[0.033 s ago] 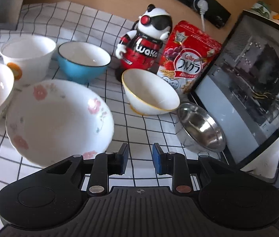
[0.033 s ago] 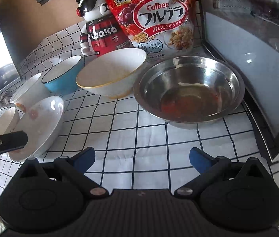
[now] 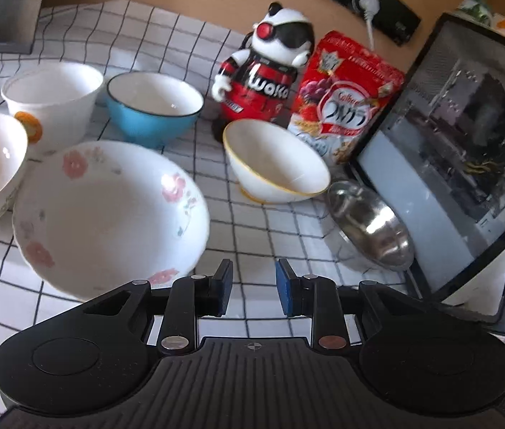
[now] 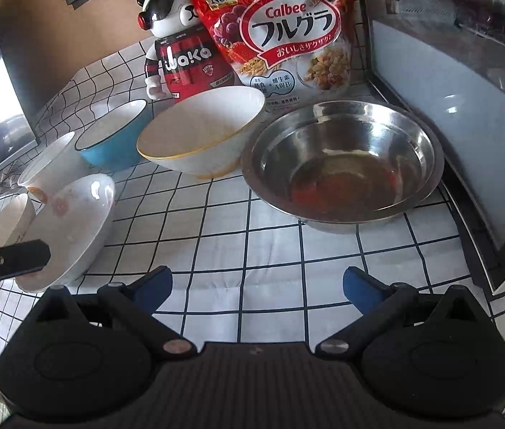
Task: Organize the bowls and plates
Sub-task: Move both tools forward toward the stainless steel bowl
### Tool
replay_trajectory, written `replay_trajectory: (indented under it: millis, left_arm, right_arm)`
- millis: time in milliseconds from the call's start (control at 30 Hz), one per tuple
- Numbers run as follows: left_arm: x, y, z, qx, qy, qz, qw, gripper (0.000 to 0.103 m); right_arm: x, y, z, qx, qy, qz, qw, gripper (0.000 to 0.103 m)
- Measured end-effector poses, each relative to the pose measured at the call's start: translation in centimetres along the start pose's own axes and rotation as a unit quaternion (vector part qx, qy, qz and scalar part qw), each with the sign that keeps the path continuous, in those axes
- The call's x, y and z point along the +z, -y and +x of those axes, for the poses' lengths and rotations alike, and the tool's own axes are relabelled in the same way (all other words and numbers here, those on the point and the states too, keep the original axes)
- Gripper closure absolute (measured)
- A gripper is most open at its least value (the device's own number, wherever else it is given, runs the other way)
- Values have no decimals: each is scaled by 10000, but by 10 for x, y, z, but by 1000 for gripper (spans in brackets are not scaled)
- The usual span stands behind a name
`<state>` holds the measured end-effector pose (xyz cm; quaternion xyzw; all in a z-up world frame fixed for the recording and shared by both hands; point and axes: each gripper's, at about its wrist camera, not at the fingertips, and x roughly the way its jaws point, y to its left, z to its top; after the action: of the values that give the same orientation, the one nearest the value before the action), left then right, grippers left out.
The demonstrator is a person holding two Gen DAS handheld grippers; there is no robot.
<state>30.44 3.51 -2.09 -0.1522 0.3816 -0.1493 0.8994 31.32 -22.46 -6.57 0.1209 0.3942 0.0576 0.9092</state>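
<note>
Checked cloth [image 4: 252, 250] covers the desk, bowls lined along its back. Left gripper [image 3: 254, 287] jaws nearly closed, empty; right gripper [image 4: 256, 284] jaws wide open before the steel bowl [image 4: 342, 164].

Red cereal bag [image 4: 281, 32]: brand "Calbee" above large Japanese lettering "フルグラ"; a "No.1" badge sits at its upper left; smaller Japanese print is partly legible. Panda robot figurine [image 4: 181, 57]: "waka" across its red chest; the small chest badge is unreadable.
</note>
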Motion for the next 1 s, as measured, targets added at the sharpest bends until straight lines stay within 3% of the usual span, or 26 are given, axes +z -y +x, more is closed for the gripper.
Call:
replay_trajectory:
  millis: [133, 233, 300, 567, 833, 1000]
  left_arm:
    - [7, -6, 9, -82, -78, 96, 9999, 74]
    - [14, -11, 18, -204, -210, 105, 9995, 74]
    - [15, -12, 16, -368, -149, 183, 9990, 74]
    - [21, -32, 11, -357, -144, 80, 9992, 74]
    - [28, -9, 34, -713, -335, 223, 9966, 74]
    - [43, 7, 71, -1259, -791, -726, 9862, 74]
  right_arm:
    - [0, -1, 5, 17, -45, 229, 9997, 1]
    - [-1, -7, 3, -208, -48, 361, 9991, 1]
    - [-1, -12, 1, -90, -18, 418, 9991, 1]
    - [4, -31, 9, -291, -83, 402, 9987, 1]
    - [0, -5, 1, -488, -94, 694, 9964, 1]
    - [-9, 18, -11, -541, -80, 954, 9939, 1]
